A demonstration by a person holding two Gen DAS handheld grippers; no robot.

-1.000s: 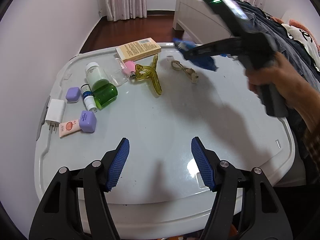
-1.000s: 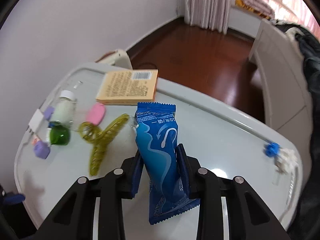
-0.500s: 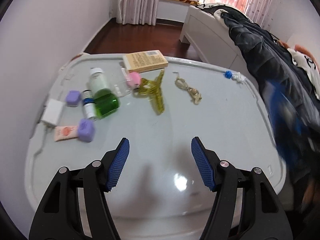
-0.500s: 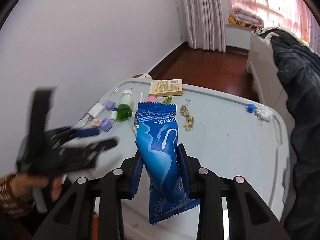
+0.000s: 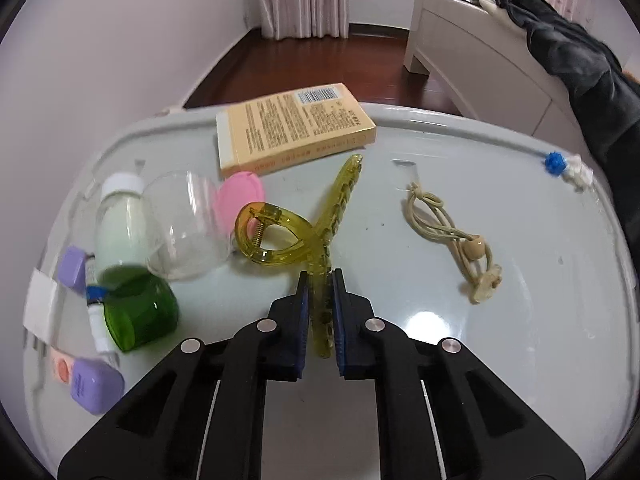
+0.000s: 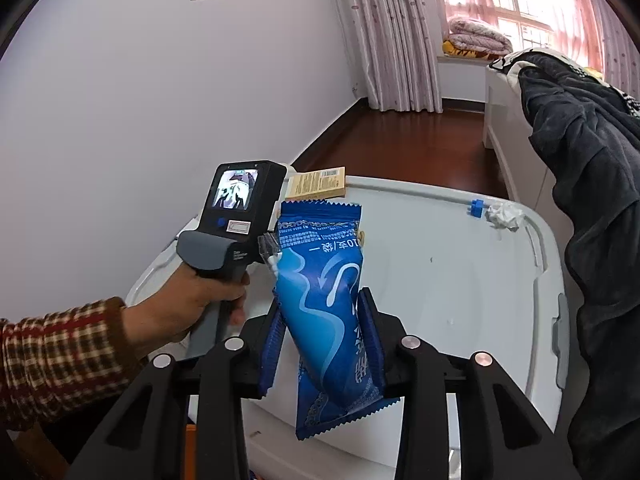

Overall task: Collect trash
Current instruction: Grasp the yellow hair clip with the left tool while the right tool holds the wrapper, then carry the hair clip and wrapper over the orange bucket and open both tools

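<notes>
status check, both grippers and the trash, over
Left gripper just closed on the yellow hair clip. Right gripper holds the blue wrapper. Crumpled tissue at the table's far edge; nothing blocking it.

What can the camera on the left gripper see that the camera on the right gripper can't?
Only the left wrist view shows the left gripper, just closed on the yellow hair clip, plus the beige hair tie, the green bottle and the pink case.

Only the right wrist view shows the right gripper holding the blue wrapper, and the hand on the left gripper's handle.

Both show the white table, the yellow box and the crumpled tissue by the far rim.
</notes>
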